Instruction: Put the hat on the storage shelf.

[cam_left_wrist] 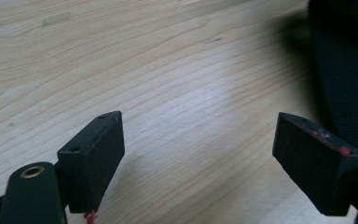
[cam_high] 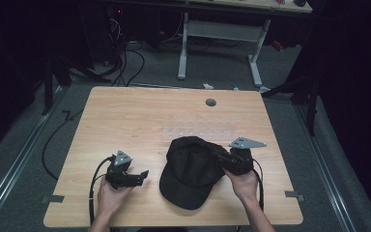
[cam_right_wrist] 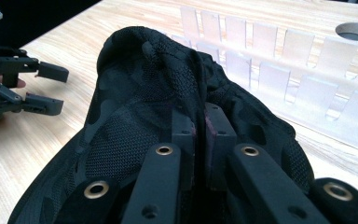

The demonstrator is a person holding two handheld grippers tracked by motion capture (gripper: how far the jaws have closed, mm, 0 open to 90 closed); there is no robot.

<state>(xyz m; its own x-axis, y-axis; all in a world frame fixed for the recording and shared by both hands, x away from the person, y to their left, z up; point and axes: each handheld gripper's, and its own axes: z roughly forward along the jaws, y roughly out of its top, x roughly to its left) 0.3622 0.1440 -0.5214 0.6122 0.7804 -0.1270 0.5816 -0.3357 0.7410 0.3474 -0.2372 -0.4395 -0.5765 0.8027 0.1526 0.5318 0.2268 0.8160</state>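
cap [cam_high: 191,169]: black mesh baseball cap on the counter [cam_high: 135,116], brim toward the person, crown between the two sets of jaws.
right gripper [cam_right_wrist: 199,126]: jaws closed tight on a pinched fold of crown fabric; the cloth rises as a ridge just ahead of the jaw tips.
left gripper [cam_left_wrist: 200,154]: jaws wide open, nothing between them, bare wood under the gap; cap edge sits just outside one jaw.
handling: light, soft, floppy crown; mesh folds and bunches under the pinch, so it probably sags if lifted from one point. Brim looks stiffer.
grip point: I'd take the free side of the crown rim or the brim edge with the left jaws, opposite the right jaws' pinch.
risk: thin cloth may slide out of a shallow bite.
background: row of clear tape strips [cam_right_wrist: 270,51] on the counter beyond the right jaws.
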